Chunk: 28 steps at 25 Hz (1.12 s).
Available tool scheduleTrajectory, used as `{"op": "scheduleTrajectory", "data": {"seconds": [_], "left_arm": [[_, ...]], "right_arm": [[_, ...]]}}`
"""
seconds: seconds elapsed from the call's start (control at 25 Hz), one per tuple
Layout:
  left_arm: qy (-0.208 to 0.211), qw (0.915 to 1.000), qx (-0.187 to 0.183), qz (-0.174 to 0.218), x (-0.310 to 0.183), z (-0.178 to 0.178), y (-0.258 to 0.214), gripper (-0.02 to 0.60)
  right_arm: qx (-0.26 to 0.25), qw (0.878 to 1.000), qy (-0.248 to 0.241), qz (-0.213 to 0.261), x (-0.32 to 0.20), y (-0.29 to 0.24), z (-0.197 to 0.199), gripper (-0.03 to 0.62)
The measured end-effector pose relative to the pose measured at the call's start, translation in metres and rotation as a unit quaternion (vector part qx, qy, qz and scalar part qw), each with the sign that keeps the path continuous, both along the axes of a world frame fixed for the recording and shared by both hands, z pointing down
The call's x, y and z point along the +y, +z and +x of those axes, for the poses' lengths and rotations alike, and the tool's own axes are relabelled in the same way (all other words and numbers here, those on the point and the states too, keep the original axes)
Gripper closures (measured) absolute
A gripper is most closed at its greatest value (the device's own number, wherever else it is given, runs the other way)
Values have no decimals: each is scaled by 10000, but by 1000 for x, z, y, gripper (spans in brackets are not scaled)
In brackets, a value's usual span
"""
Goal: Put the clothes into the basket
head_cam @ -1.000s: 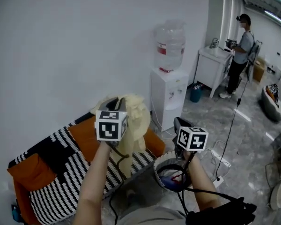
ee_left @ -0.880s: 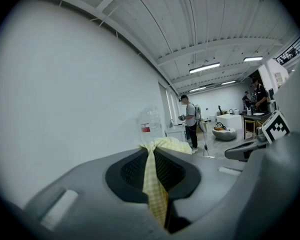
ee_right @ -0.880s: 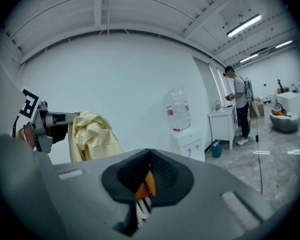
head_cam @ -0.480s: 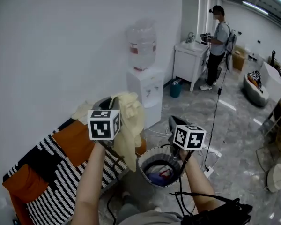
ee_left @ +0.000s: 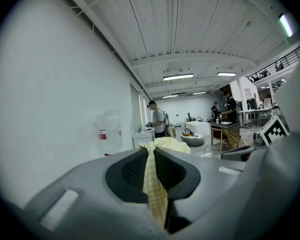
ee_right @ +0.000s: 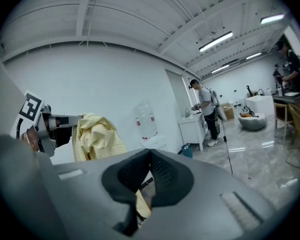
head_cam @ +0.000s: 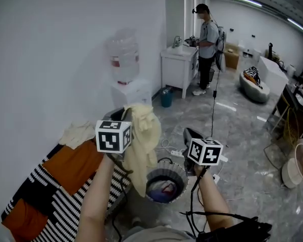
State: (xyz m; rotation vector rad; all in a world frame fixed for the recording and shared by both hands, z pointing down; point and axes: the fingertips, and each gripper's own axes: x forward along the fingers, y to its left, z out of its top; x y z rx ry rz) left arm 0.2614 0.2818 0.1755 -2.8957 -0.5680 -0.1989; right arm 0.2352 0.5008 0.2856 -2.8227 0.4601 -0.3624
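White wall [head_cam: 50, 54] fills the left, grey marble floor [head_cam: 242, 130] the right. Black-and-white striped sofa [head_cam: 60, 190] with orange cushions runs along the wall, with a cream cloth [head_cam: 78, 132] on its far end. Round basket [head_cam: 181, 172] stands on the floor just beside the sofa, coloured clothes [head_cam: 164, 188] inside. Yellow checked garment [head_cam: 144, 135] hangs in the air, not in the basket. In head view its lower end overlaps the basket's left rim. Left gripper [ee_left: 151, 150] is clamped on the garment's top. Right gripper [ee_right: 150, 152] has its jaws together, nothing pinched, near the garment's right.
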Motion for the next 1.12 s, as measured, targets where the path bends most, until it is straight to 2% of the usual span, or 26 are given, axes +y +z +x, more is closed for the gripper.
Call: {"op": "scheduleTrajectory", "data": {"seconds": [0.4,0.68,0.76,0.88,1.12], "left_arm": [[850,9963,-73,51,87,9,7,546],[1175,9920,-417,203,125,10,44,546],[1255,9904,-506,276,133,10,59,546],[1384,9870,-735,366,140,8,91,546],[1520,9757,-1519,440,148,6,184,546]], "right_arm": [[-65,9963,855,79,84,6,-24,591],[-250,9917,1252,126,120,28,-43,591],[-363,9904,1327,159,127,40,-47,591],[-558,9879,1365,487,130,60,-56,591],[-1041,9799,1631,491,137,109,-68,591]]}}
